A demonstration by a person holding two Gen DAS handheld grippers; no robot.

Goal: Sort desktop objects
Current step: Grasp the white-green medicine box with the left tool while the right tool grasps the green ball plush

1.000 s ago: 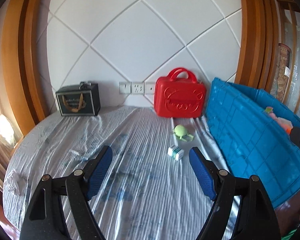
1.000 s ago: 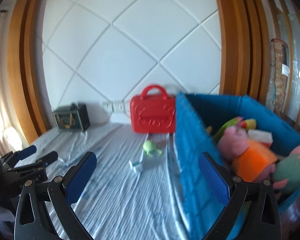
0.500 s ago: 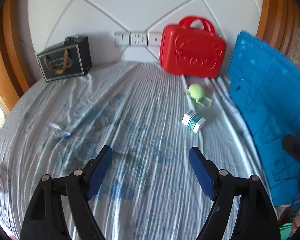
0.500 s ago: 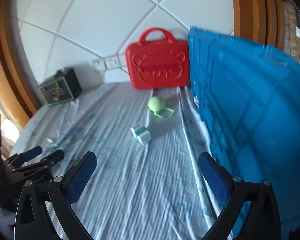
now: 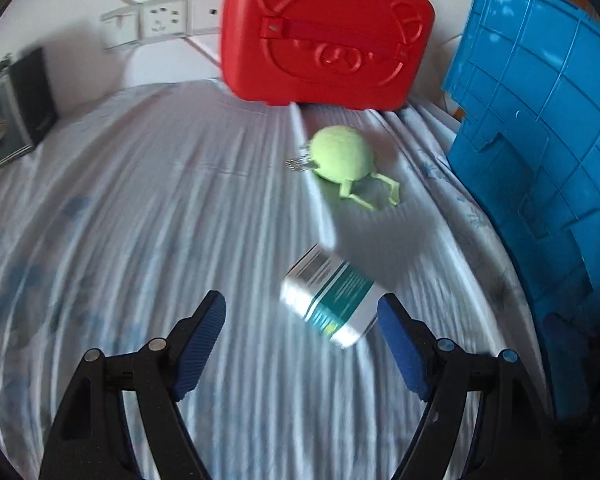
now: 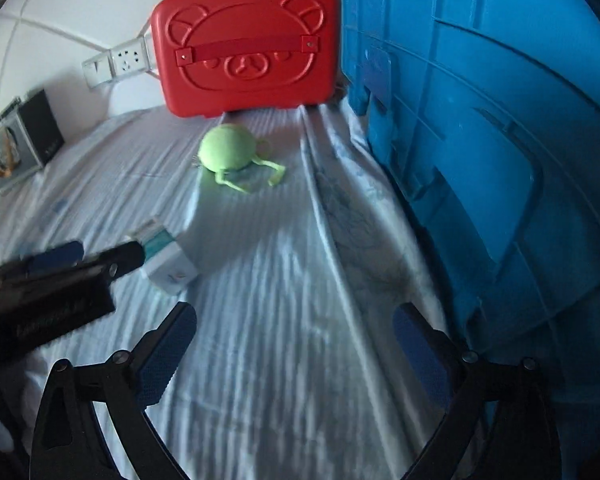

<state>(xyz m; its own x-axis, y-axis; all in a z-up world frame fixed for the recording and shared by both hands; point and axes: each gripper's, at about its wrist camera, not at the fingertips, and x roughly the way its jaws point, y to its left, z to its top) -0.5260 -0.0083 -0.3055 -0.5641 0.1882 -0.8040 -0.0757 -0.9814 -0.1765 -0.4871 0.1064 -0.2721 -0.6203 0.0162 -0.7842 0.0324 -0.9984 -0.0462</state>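
Left wrist view: your left gripper (image 5: 300, 320) has its jaws spread, the small white-and-teal box (image 5: 332, 300) just ahead, nearer the right finger, untouched. Your right gripper (image 6: 296, 332) is spread too, empty, the green plush toy (image 6: 228, 148) well beyond.

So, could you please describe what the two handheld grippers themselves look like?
Both look alike. The left gripper has two black, speckled plastic arms with round silver rivets, each ending in a blue ribbed pad on the fingers. The right gripper has the same black frame, rivets and blue textured pads. No cables or sleeves show; seen from the right wrist, the left gripper's body carries faint lettering, too blurred to read.
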